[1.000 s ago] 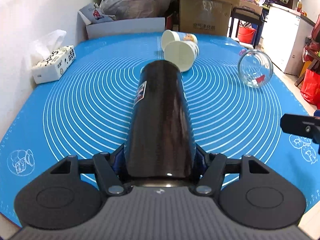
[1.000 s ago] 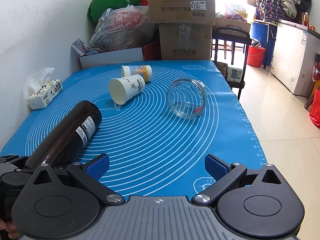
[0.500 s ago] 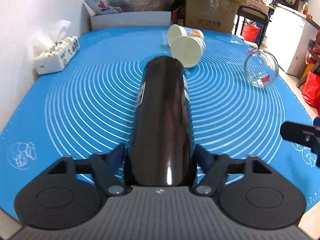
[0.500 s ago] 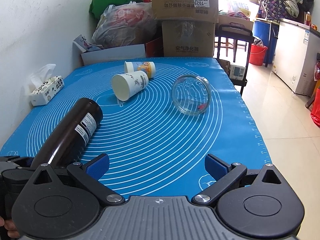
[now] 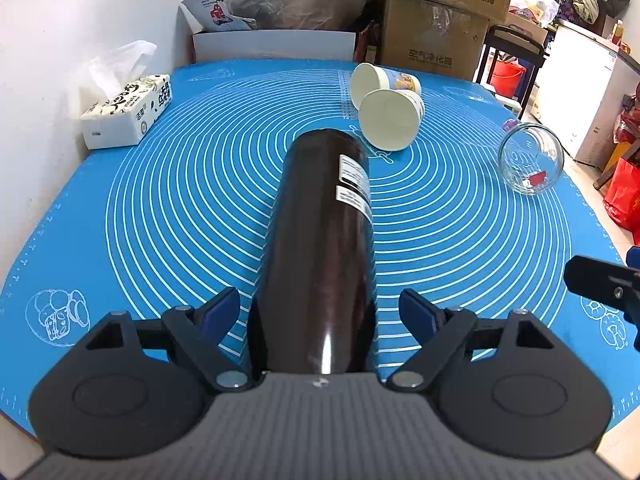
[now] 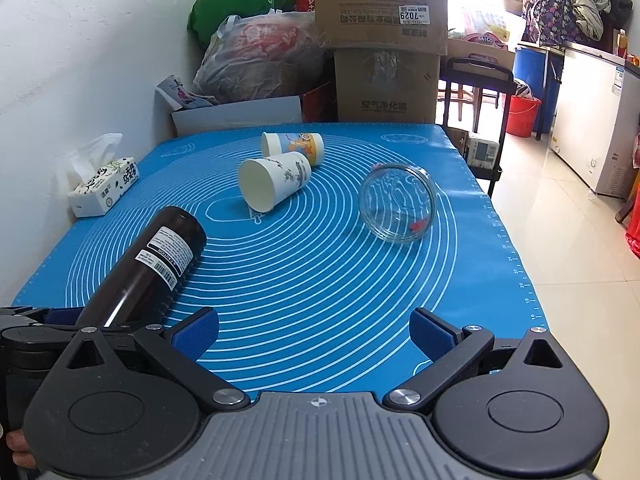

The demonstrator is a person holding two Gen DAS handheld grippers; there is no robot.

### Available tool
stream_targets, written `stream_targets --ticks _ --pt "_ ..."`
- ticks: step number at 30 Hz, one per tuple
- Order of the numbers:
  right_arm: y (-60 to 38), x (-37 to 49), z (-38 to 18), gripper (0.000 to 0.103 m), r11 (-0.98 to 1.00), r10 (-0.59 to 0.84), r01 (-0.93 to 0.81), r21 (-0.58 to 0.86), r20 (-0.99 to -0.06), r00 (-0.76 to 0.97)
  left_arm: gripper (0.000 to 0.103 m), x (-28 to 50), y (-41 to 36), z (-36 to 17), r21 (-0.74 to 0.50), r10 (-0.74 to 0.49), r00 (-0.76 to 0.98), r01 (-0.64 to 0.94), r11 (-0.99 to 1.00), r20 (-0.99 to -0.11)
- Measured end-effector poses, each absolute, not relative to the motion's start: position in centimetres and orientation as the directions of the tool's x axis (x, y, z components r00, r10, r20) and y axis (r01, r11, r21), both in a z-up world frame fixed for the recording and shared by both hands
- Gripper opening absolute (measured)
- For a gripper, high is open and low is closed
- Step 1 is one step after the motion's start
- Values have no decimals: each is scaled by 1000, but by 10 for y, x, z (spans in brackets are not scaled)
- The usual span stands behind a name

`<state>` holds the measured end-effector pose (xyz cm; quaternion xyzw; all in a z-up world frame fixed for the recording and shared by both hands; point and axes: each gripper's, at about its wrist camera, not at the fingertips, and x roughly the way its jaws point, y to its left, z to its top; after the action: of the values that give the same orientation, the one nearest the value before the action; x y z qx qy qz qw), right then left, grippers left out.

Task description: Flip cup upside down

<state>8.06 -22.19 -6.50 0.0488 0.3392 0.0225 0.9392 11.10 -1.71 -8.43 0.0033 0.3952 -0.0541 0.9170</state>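
Black and glossy, the flask [image 5: 320,248] lies on its side up the middle of the left wrist frame, and we have just let go of it: half a second ago our left gripper [image 5: 320,316] was clamped on its body, and now the blue pads [image 5: 218,310] stand apart with a clear gap on each side. The flask has also turned, since its white labels now face up and right where before they were barely in view. We read this as a release with the flask lying flat, not inverted, so the flip itself looks undone for it; which cup the task means we cannot tell. 2 paper cups [image 5: 390,122] lie on their sides in the upper middle, touching each other, mouths toward us, just beyond the flask's far end. A glass jar [image 5: 530,160] lies on its side at the right, well apart from them. Our right gripper [image 6: 314,330] hangs at the near edge with its jaws wide apart, holding nothing, and has not shifted across the last second. Everything rests on a blue mat [image 6: 320,280] printed with white rings. A tissue pack [image 6: 104,188] sits at the left by the white wall; cartons [image 6: 384,40] and stuffed bags [image 6: 260,56] crowd the far end, and a tiled floor [image 6: 560,240] runs off right.
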Motion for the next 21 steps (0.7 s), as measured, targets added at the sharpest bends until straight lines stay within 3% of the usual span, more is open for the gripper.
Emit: stream_targets --ticks 16,21 --pt "-207 87 -45 103 991 119 -50 127 -620 775 86 102 -3 -58 7 -47 717 72 997 -695" --pt "-190 101 -27 103 984 170 -96 153 -614 770 90 104 22 -42 -8 -34 723 40 999 -690"
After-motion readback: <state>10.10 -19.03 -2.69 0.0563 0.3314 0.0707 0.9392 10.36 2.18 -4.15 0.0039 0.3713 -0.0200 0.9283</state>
